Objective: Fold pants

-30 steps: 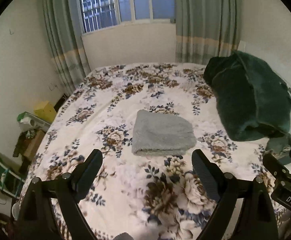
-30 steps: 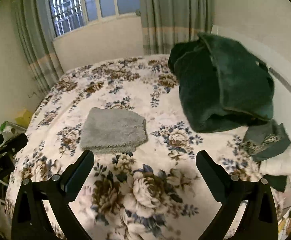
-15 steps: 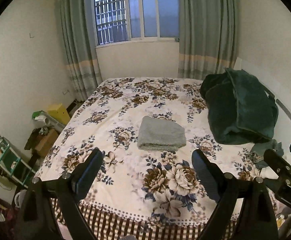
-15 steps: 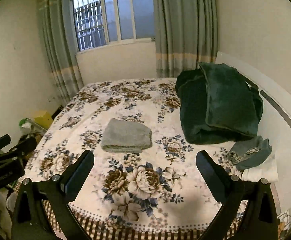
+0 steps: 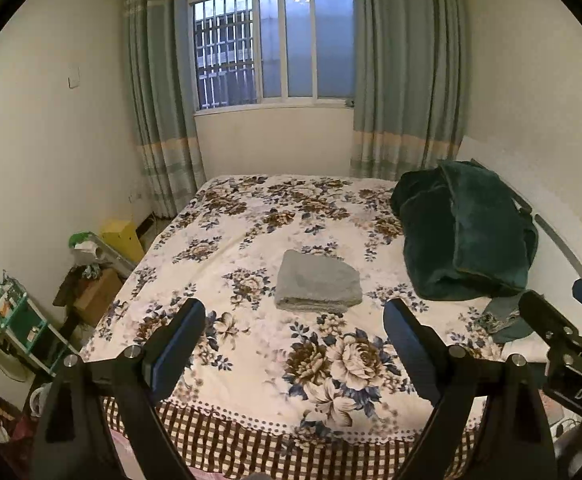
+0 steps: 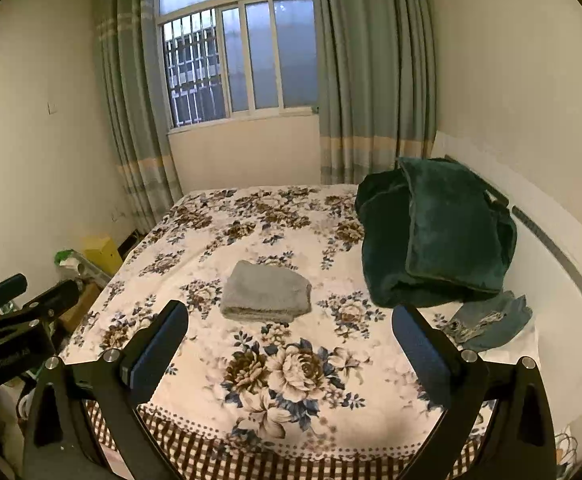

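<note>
While both tongs, left [image 5: 294, 342] and right [image 6: 290, 338], are hanging spread apart and empty, folded grey pants [image 5: 317, 288] are lying mid-bed [image 5: 251, 216], dark green blanket [image 5: 465, 236] resting nearby.

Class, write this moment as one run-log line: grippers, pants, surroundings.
left gripper: open, empty | right gripper: open, empty | pants: folded, grey, mid-bed | green blanket: heaped on the right
</note>
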Action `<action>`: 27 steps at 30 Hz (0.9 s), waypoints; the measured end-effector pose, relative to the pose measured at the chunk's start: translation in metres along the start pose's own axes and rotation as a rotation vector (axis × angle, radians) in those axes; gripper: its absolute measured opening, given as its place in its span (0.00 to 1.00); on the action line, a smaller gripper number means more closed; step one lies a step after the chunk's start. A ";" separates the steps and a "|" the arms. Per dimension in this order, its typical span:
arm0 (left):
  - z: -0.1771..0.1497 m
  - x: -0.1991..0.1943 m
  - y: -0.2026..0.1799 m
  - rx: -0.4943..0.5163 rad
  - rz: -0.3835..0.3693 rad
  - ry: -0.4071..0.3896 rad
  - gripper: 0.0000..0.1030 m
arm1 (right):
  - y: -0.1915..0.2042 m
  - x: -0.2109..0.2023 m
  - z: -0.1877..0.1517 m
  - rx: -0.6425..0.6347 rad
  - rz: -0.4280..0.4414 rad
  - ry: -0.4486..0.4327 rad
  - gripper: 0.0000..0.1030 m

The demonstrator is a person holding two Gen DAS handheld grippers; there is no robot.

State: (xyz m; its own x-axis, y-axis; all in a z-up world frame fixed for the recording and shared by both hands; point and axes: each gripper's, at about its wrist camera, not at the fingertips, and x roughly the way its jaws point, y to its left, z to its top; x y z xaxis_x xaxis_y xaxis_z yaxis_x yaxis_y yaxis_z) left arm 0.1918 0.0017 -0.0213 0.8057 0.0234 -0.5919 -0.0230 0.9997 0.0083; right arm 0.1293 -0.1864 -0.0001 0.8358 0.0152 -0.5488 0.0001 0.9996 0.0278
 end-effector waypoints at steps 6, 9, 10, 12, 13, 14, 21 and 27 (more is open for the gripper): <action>-0.002 -0.006 0.001 -0.002 0.007 -0.001 1.00 | 0.006 -0.013 -0.001 0.000 -0.010 -0.007 1.00; -0.003 -0.009 0.002 0.000 0.010 -0.009 1.00 | 0.007 -0.018 -0.002 -0.001 -0.015 -0.009 1.00; -0.004 -0.010 0.002 0.001 0.012 -0.012 1.00 | 0.008 -0.020 -0.002 -0.002 -0.017 -0.009 1.00; -0.004 -0.011 0.003 0.003 0.011 -0.015 1.00 | 0.007 -0.023 -0.003 0.002 -0.018 -0.009 1.00; -0.005 -0.011 0.004 0.004 0.014 -0.015 1.00 | 0.006 -0.023 -0.002 0.001 -0.018 -0.007 1.00; -0.005 -0.011 0.005 0.003 0.011 -0.015 1.00 | 0.006 -0.020 -0.002 0.002 -0.018 -0.009 1.00; -0.003 -0.010 0.007 0.007 0.006 -0.010 1.00 | 0.004 -0.022 -0.003 0.009 -0.014 -0.005 1.00; -0.003 -0.011 0.008 0.008 0.008 -0.008 1.00 | 0.000 -0.017 -0.001 0.007 0.000 0.003 1.00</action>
State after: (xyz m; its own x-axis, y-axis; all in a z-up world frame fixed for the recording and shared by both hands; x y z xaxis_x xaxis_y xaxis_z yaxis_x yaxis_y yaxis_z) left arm 0.1810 0.0095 -0.0176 0.8101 0.0311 -0.5855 -0.0244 0.9995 0.0194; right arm 0.1148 -0.1869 0.0086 0.8342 0.0155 -0.5513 0.0038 0.9994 0.0338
